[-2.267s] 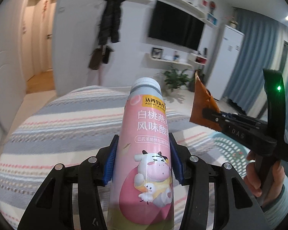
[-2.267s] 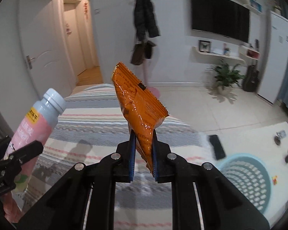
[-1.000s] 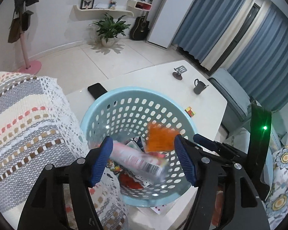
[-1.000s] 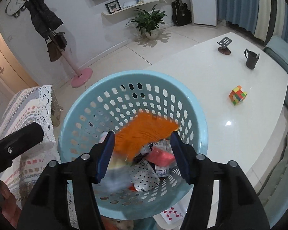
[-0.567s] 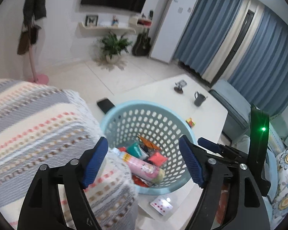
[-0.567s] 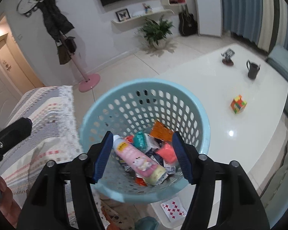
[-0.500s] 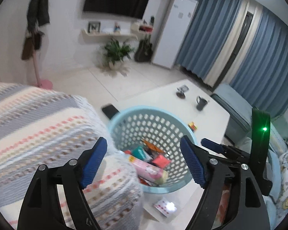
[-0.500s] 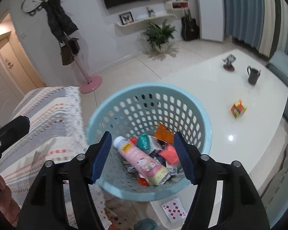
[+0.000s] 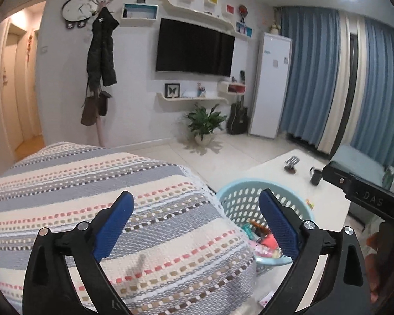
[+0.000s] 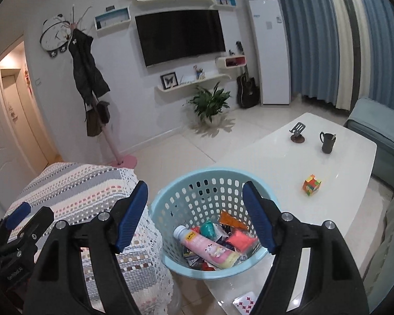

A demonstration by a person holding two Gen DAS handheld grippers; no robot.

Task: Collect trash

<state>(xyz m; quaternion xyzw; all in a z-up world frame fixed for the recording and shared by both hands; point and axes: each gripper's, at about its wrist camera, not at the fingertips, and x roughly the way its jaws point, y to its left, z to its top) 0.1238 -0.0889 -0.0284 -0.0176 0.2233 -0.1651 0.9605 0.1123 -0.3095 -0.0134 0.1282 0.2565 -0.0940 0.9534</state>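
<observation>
A light blue perforated basket [image 10: 197, 183] stands on the white table's left end and holds the pink yogurt bottle [image 10: 207, 246], the orange snack bag [image 10: 232, 220] and other wrappers. My right gripper [image 10: 197, 220] is open and empty, above and in front of the basket. My left gripper [image 9: 195, 225] is open and empty over the striped blanket [image 9: 92, 183]; the basket [image 9: 239, 197] shows to its right, partly hidden behind the blanket. The right gripper's body [image 9: 365, 197] shows at the right edge of the left wrist view.
The white table [image 10: 289, 162] carries a black mug [image 10: 327, 141], a phone stand [image 10: 297, 132], a colour cube [image 10: 311, 185] and a playing card [image 10: 245, 302]. A potted plant [image 10: 210, 105], a coat rack [image 10: 92, 78] and a blue sofa [image 10: 380, 131] stand around.
Both grippers let go of the bottle and the snack bag, which dropped into the basket. Both have since risen and pulled back, the left one swinging over the blanket.
</observation>
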